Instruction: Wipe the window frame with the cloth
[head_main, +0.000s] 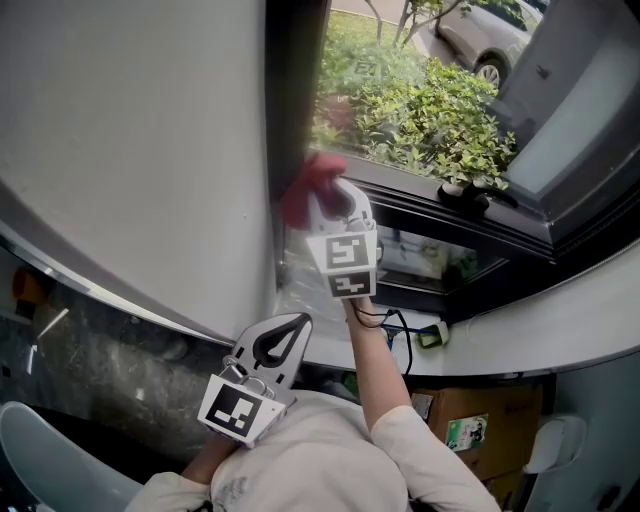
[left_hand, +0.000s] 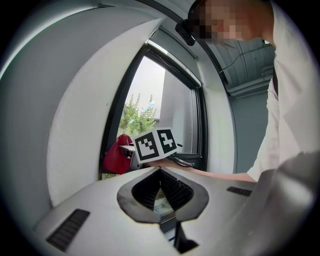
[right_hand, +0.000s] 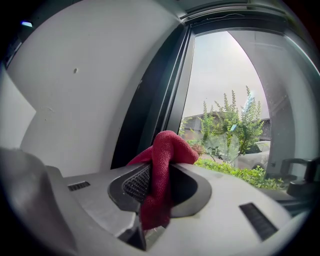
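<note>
two tongs show, and only one is at work. the right tongs (head_main: 322, 198) are clenched on the red cloth (head_main: 306, 186). in the right gripper view a fold of it (right_hand: 165, 155) is pinched between the jaws and bunches out past their tips. that looks deliberate: the soft wad, not the plastic, meets the surface. the wad sits at the left upright of the frame (head_main: 296, 90), near the lower corner where it joins the bottom rail (head_main: 470, 222). it is touching or just off the dark strip; no view settles which. the arm (head_main: 375, 360) is stretched forward so the wad reaches the upright beside the pale wall (head_main: 130, 130).

the left tongs (head_main: 290, 330) are closed on nothing, jaws together in the left gripper view. they are held low and back, well apart from the frame, most likely so they don't get in the wiping arm's way.

by my judgement the wipe is on the left upright, with the bottom rail and other sides not yet done. the next stroke calls for steady pressure along the strip. only a narrow fold is caught, so the cloth could slip from the pinch.
</note>
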